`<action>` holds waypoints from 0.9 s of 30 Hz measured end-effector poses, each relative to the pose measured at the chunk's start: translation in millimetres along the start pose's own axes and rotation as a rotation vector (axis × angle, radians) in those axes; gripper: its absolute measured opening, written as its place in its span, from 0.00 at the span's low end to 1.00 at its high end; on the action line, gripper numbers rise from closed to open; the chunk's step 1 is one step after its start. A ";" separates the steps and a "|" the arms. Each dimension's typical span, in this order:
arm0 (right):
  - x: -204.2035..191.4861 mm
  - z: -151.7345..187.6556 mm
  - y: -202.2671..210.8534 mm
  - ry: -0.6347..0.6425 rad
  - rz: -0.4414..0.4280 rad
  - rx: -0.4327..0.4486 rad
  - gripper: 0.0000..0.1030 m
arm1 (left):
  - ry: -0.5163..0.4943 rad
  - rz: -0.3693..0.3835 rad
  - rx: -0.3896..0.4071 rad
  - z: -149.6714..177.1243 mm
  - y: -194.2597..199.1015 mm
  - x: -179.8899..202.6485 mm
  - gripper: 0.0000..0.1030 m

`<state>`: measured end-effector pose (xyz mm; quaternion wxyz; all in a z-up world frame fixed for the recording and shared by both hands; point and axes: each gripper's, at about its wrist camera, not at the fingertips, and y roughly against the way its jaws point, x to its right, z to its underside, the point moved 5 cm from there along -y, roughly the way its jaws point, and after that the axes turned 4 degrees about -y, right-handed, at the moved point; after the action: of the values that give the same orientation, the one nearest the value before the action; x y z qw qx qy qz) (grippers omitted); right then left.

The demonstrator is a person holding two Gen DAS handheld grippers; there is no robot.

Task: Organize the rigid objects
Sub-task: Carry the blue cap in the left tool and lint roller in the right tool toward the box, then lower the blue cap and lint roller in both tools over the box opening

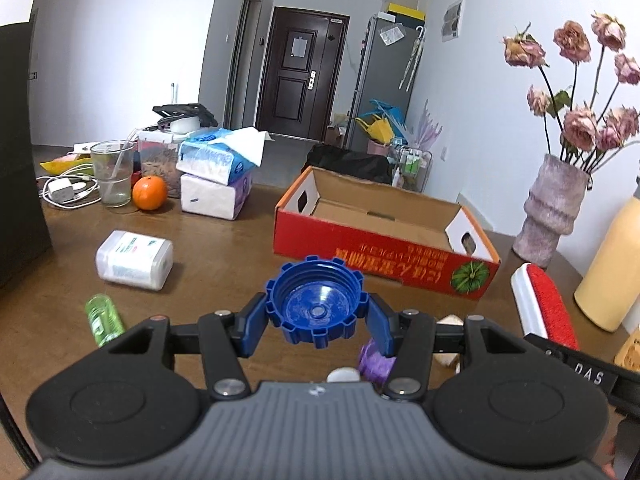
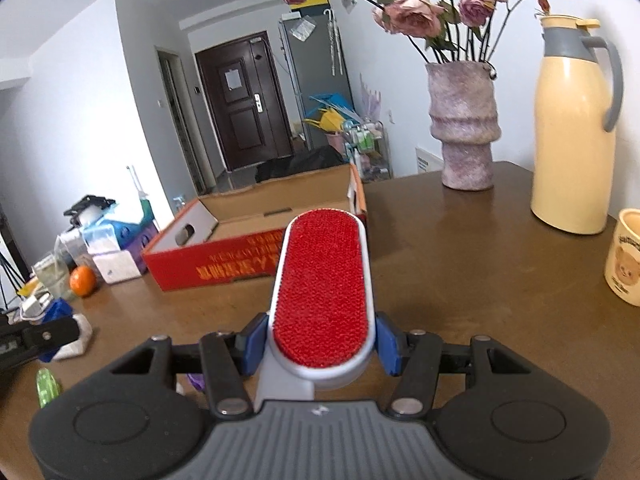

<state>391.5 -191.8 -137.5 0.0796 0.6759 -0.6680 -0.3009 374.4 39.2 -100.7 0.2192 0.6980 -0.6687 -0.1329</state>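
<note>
My left gripper (image 1: 317, 314) is shut on a big blue ribbed cap (image 1: 316, 304), held above the brown table with its hollow side facing the camera. A red cardboard box (image 1: 384, 258), open at the top, lies just beyond it. My right gripper (image 2: 322, 340) is shut on a white lint brush with a red pad (image 2: 324, 292), lifted off the table and pointing toward the same box (image 2: 224, 260). That brush (image 1: 544, 304) also shows at the right of the left wrist view. The left gripper's body shows at the left edge of the right wrist view, holding the blue cap (image 2: 60, 310).
On the table lie a white bottle on its side (image 1: 134, 260), a green tube (image 1: 104, 320), a purple item (image 1: 374, 358), an orange (image 1: 149, 193), tissue packs (image 1: 216, 176) and a glass (image 1: 112, 172). A vase of dried roses (image 2: 464, 124), a cream jug (image 2: 574, 128) and a mug (image 2: 626, 256) stand at the right.
</note>
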 end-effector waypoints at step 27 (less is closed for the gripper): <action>-46.2 -63.2 -79.4 0.031 -0.091 0.056 0.53 | 0.056 -0.004 0.028 -65.2 -102.9 14.0 0.52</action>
<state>495.2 -158.9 -113.1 0.0571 0.7121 -0.6435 -0.2749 496.6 34.6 -92.3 0.2277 0.7057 -0.6627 -0.1044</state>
